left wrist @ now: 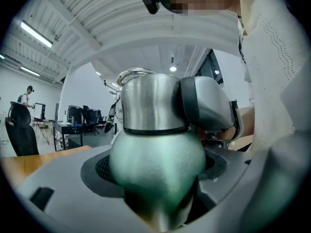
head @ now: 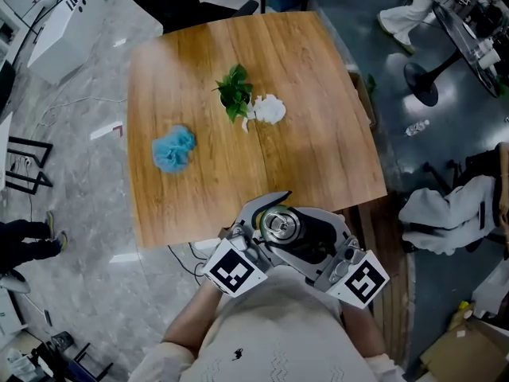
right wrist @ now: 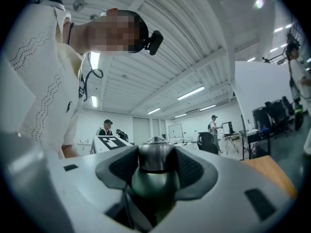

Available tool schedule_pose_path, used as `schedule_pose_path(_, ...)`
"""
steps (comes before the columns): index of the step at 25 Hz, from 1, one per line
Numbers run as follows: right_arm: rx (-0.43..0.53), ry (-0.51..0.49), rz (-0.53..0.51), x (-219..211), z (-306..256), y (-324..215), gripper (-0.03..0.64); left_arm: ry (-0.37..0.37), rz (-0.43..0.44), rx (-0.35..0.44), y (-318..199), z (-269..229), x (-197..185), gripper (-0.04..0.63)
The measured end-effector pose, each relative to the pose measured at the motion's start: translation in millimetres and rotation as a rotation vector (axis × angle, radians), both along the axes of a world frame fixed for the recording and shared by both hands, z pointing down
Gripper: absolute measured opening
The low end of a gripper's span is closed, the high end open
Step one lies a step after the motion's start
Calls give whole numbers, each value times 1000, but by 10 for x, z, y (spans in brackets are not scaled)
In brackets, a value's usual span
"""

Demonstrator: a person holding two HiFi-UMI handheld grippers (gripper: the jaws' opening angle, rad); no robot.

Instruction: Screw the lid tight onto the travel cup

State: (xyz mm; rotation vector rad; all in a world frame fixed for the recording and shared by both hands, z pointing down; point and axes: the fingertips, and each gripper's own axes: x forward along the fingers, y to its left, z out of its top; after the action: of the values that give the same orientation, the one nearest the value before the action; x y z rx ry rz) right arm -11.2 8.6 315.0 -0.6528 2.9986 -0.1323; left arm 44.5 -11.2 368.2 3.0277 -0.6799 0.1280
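The travel cup [head: 280,226] is held off the table's near edge, close to my body, with its shiny steel top facing up. In the left gripper view its green body [left wrist: 158,157] fills the space between the jaws, and my left gripper [left wrist: 155,178] is shut on it. The steel lid [left wrist: 153,101] sits on top, above a dark seam. My right gripper [right wrist: 155,174] is shut on the lid [right wrist: 155,157] from the other side; one of its grey fingers [left wrist: 209,106] shows beside the lid. In the head view the left gripper [head: 256,237] and right gripper [head: 318,249] meet at the cup.
The wooden table [head: 318,134] lies ahead with a green leafy sprig [head: 235,92], a white crumpled piece [head: 269,108] and a blue fluffy ball [head: 174,149]. A white cloth [head: 445,213] is draped over something at the right. People and chairs stand further off.
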Motion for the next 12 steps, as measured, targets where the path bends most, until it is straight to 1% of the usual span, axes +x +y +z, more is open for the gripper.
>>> schedule_pose_path(6,3,-14,5,-15,-4,26,230,-21,6,-2,31,14,-19,405)
schedule_pose_path(12,-1,-34,-11,-36,3,60,230,10,-17,-31,64,1,-39,405)
